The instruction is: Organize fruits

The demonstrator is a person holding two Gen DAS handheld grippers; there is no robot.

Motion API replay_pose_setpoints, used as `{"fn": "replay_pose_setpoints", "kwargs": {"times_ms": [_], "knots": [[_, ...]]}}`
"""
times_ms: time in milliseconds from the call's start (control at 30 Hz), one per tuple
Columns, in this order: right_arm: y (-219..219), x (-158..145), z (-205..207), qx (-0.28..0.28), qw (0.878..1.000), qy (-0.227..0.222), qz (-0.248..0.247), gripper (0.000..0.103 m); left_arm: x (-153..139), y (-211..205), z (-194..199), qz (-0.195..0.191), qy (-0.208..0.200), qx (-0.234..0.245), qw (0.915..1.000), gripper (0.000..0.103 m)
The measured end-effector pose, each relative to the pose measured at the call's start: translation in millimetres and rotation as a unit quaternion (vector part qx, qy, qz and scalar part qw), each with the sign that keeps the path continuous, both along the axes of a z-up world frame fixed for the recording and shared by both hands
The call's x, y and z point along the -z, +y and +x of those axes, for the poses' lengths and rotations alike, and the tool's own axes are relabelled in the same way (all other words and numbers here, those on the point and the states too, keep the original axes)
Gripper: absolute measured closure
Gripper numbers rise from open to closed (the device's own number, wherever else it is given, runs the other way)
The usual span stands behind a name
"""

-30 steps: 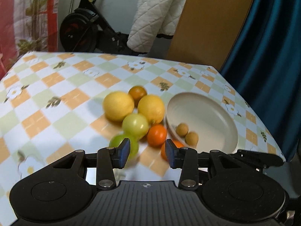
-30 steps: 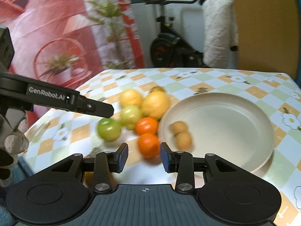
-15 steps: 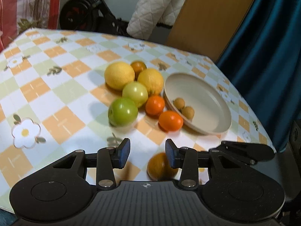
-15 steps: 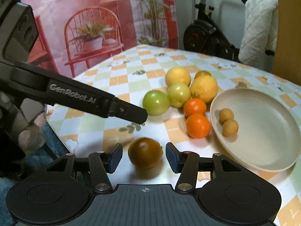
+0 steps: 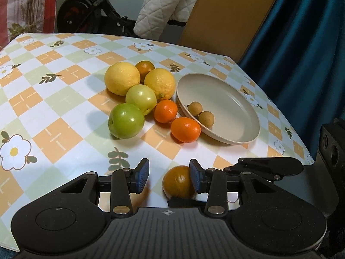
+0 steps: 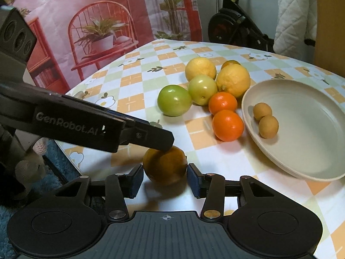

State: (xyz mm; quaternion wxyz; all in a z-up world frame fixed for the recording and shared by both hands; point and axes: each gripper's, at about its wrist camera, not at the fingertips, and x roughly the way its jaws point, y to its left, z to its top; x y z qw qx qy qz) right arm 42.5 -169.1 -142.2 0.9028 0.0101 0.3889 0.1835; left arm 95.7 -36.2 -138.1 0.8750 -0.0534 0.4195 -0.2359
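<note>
Right hand-held gripper (image 6: 165, 180) sits low at the near edge of the bench (image 6: 138, 79), jaws closing w/ the dark orange fruit (image 6: 165, 165) between them. Right pad looks to touch the fruit's side, left pad shows a thin gap, so not clamped yet. The fruit rests on the checkered cloth, near edge, well apart from the main fruit cluster.

Left hand-held gripper (image 5: 168, 175) comes in from the left; its jaws stand part open, nothing clearly gripped. In the left wrist view the dark orange fruit (image 5: 177, 181) lies just inside its right finger, touching or nearly so; can't tell which. In the right wrist view one black finger (image 6: 151, 137) of the left unit lies over the fruit's top.

Farther on the bench: green apple (image 6: 174, 100), paler green apple (image 6: 202, 89), two lemons (image 6: 233, 81) behind, a small dark orange (image 5: 145, 67) at the far side. Two bright oranges (image 6: 228, 125) sit just left of the beige bowl (image 6: 306, 168), the near one touching its rim. Two small tan fruits (image 6: 268, 127) lie inside the bowl at its left side, touching each other.
</note>
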Motion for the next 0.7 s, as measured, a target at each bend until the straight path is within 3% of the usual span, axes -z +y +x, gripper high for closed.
{"fn": "replay_pose_setpoints", "kwargs": {"times_ms": [133,367,433,500,700], "knots": [[-4,-1,1,0.014,1.000,-0.014,0.000,0.064,-1,-4,-4,0.003,-0.023,-0.001,0.9997,0.061],[-9,0,5,0.034,0.999,-0.025,-0.003,0.065,0,-14,-3,0.030,-0.027,0.003,0.9992,0.058],[-9,0,6,0.035,0.999,-0.027,-0.003,0.065,1,-14,-4,0.041,-0.032,-0.008,0.9986,0.048],[-9,0,6,0.037,0.999,-0.029,-0.005,0.065,2,-13,-2,0.053,-0.025,-0.023,0.9980,0.030],[-9,0,7,0.038,0.999,-0.030,-0.004,0.065,0,-12,-3,0.051,-0.026,-0.021,0.9981,0.015]]}}
